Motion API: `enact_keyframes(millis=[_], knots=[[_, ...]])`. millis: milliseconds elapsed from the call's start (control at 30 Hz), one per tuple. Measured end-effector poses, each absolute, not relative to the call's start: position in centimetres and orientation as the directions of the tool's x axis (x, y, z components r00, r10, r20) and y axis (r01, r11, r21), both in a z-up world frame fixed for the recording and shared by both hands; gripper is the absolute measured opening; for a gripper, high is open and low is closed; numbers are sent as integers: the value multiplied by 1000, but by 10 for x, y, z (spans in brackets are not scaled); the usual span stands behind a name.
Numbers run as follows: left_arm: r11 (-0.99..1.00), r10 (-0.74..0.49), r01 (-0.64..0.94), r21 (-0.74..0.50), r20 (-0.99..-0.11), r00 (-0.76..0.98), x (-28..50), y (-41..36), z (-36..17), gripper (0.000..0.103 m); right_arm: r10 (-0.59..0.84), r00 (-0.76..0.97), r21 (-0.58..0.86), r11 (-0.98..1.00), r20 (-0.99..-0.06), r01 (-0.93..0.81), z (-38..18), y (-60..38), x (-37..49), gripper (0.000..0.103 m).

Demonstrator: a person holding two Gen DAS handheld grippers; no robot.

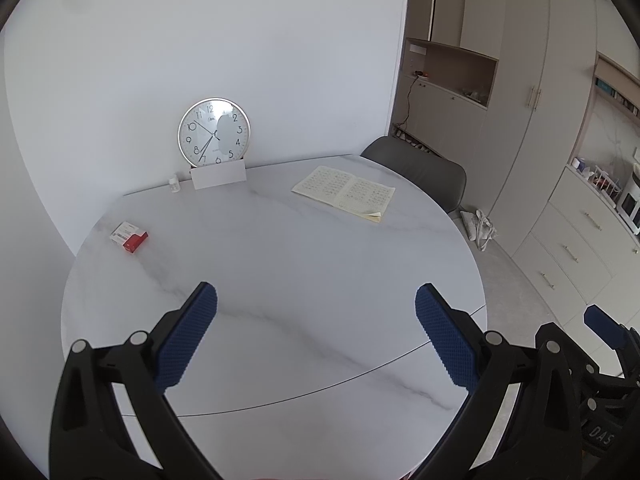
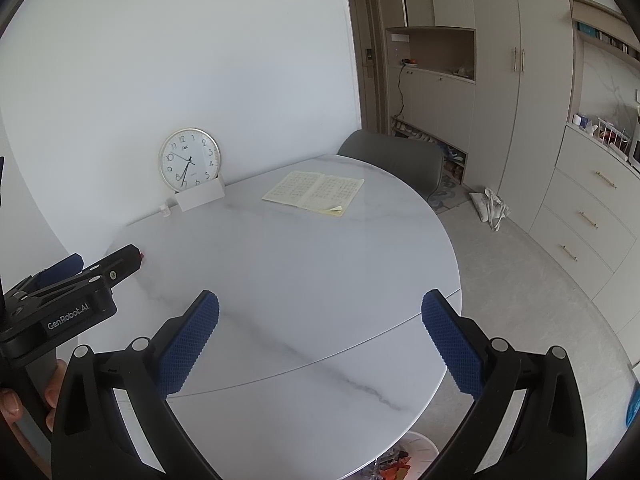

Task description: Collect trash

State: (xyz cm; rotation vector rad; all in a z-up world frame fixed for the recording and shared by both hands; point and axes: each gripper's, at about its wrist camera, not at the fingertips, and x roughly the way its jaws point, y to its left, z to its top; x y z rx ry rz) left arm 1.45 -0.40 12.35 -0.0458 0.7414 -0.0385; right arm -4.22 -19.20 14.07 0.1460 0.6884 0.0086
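A small red and white box [image 1: 129,237] lies on the left side of the round white marble table [image 1: 280,280]. My left gripper [image 1: 316,336] is open and empty above the table's near part, well short of the box. My right gripper [image 2: 320,340] is open and empty above the near right part of the table [image 2: 300,272]. In the right wrist view the left gripper's body [image 2: 76,300] hides almost all of the box. A bin [image 2: 404,458] with colourful trash shows below the table's near edge.
A wall clock [image 1: 214,133] leans on the wall behind a white card [image 1: 218,175], with a small white bottle [image 1: 174,184] beside it. An open notebook [image 1: 344,192] lies at the far right. A grey chair [image 1: 420,168] stands behind the table. Cabinets line the right wall.
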Motion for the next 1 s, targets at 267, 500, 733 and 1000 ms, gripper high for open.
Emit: enact_keyframes(millis=[267,500,733,1000], knots=[[998,-56,27,-53,-675,735,14,-5,123,95,59,775,147,988,-629,44,142,-190,-44,101],[998,-58,33,-49,-678,733,16,-7,122,95,55,772,147,988,-633,50,141,-191,-45,101],[998,-60,37,-48,-679,732,16,-8,122,95,50,774,147,988,-632,56,141,-193,-46,101],[998,-62,42,-46,-681,730,18,-9,121,95,50,773,143,988,-632,53,143,-195,-47,101]])
